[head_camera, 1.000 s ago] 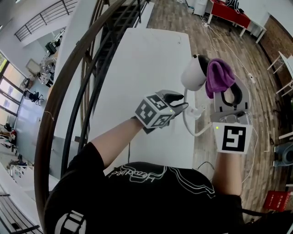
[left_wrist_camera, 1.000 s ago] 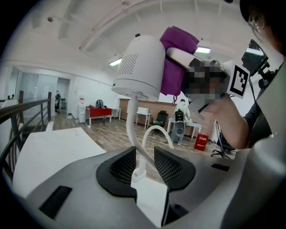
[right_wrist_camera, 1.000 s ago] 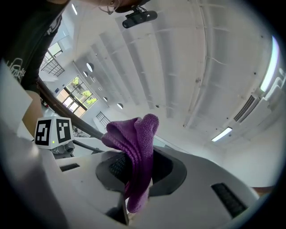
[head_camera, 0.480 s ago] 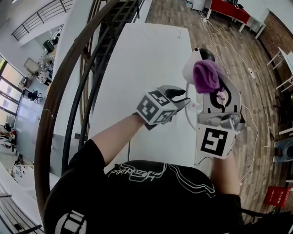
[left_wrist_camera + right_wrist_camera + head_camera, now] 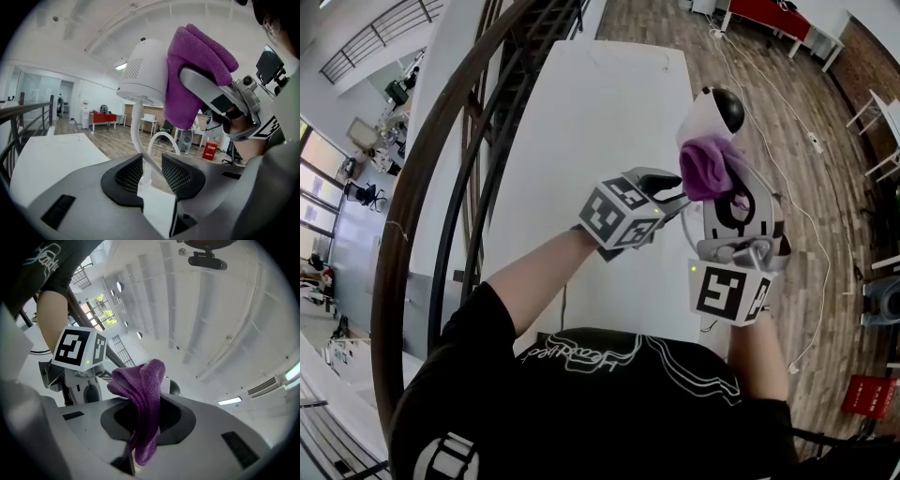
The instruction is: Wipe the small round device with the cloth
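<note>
Left gripper: jaws part-way closed, clamped on the white stand of the small round device. The stem runs up between the black pads, and the gripper is tilted slightly down.

Device sits at the right edge of the white worktop. Its head is raised on the stem, with the dark lens face pointing away from the person.

Right gripper: jaws closed on the purple cloth, which is pinched in a fold that bulges out past the tips. It's roughly level and just right of the left gripper.

The cloth is pressed against the near side of the device head, below the lens. The left gripper view shows it flush on the white shell.

A white cable loops behind the stem.
</note>
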Tool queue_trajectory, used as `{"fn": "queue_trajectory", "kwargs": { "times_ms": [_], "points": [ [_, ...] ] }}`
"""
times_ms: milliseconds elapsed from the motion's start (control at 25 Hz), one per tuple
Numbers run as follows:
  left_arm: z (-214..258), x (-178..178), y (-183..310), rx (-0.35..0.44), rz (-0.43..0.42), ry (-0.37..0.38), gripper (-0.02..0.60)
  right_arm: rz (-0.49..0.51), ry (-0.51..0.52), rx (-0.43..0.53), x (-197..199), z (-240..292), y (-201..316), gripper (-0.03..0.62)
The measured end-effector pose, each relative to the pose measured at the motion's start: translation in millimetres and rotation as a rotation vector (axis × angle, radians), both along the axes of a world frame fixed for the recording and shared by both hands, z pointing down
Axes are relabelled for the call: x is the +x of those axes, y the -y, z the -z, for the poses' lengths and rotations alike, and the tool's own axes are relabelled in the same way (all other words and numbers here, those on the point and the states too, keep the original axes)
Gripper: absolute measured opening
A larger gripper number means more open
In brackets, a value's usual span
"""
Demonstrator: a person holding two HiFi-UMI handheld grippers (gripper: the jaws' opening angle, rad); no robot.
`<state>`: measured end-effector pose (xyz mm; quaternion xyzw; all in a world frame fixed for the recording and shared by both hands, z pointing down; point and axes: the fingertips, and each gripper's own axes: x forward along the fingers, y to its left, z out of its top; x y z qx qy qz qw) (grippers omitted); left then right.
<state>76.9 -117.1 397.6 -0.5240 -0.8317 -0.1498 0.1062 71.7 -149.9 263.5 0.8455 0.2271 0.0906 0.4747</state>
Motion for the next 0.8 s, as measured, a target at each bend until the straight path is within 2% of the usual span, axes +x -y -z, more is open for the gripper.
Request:
{"fn": "queue_trajectory", "kwargs": {
  "times_ms": [160,440,640,800],
  "points": [
    [-2,1,-1,-0.007,-0.008,0.000,0.120,0.006,0.028,0.040,4,-16,-2,0.061],
    [-5,0,-1,-0.010,-0.027,0.001,0.120,0.074,0.055,0.197,8,-35,-1,0.061],
    [-4,-1,0,-0.006,-0.040,0.002,0.120,0.145,0.036,0.330,5,-36,0,0.061],
    [-6,-1,7,-0.012,-0.038,-0.010,0.120,0.186,0.057,0.384,2,-42,5,0.061]
  ]
}}
